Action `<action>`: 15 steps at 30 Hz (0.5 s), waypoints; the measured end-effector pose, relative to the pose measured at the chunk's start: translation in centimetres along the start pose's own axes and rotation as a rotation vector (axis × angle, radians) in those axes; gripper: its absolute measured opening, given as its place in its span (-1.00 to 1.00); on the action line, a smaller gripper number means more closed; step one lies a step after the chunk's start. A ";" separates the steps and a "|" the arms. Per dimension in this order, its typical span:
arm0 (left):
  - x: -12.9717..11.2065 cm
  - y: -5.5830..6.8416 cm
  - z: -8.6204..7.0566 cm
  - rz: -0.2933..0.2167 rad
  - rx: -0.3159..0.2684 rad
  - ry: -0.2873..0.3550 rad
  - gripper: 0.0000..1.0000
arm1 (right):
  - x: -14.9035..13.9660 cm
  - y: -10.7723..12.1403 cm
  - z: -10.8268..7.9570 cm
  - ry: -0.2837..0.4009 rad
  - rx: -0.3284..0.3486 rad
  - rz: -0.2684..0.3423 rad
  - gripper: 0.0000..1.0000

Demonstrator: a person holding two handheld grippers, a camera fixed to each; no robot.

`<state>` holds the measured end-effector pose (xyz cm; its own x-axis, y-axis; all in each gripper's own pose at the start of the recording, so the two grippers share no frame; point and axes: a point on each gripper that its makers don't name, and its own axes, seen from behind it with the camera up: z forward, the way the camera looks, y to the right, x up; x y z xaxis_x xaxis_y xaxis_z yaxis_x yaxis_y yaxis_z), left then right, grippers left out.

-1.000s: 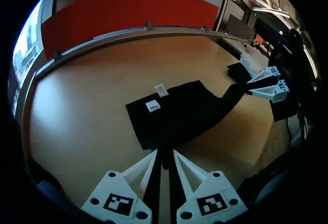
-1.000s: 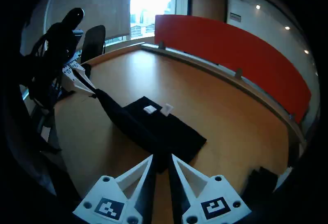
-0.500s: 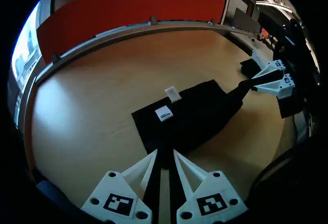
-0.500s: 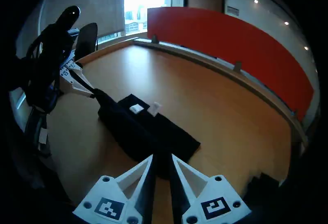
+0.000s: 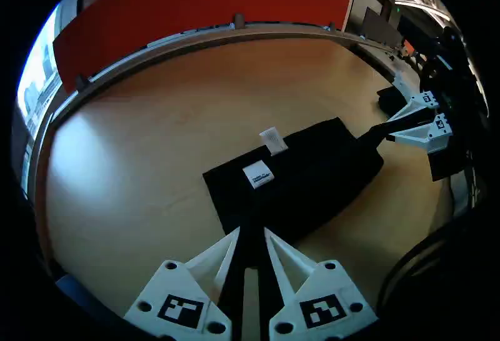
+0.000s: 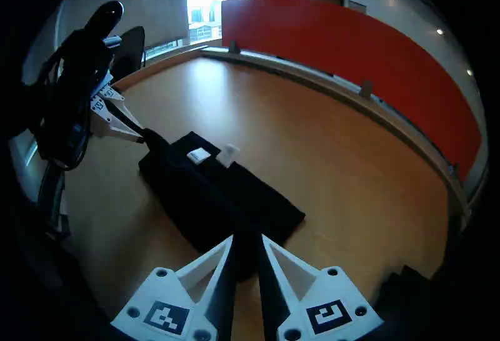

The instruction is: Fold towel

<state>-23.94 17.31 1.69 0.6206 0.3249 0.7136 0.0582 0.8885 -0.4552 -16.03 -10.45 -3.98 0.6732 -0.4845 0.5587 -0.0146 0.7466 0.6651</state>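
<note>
With fingers of the left gripper (image 5: 251, 238) and right gripper (image 6: 247, 241) pinched shut on near corners of the black rectangular cloth towel (image 5: 300, 172), lying on the pale wooden desk (image 5: 137, 153) toward one o'clock, lift evenly, hold that edge taut, and lay it over the far edge.

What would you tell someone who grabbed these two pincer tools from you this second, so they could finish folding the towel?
Left gripper: shut on one corner of the black towel.
Right gripper: shut on the corner at the other end of the same edge.
Towel: mostly spread on the wooden table, white tags facing up.
Done: both corners pinched.
Left, as I judge it: carry the held edge across to the opposite edge, lay it flat, release.
</note>
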 end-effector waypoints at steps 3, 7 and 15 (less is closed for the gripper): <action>-0.1 -0.2 0.8 -0.001 0.003 -0.009 -0.78 | -0.2 0.4 0.8 -0.012 -0.001 0.005 -0.64; -0.1 -0.4 2.0 -0.002 0.004 -0.015 -0.77 | -0.6 0.9 1.7 -0.028 -0.001 0.013 -0.64; 0.1 -0.8 3.7 -0.016 0.004 -0.014 -0.76 | -1.3 1.5 3.1 -0.047 0.000 0.043 -0.63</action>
<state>-26.87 17.83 4.09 0.6085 0.3150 0.7284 0.0653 0.8949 -0.4415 -19.22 -10.12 -2.19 0.6362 -0.4731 0.6095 -0.0426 0.7672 0.6400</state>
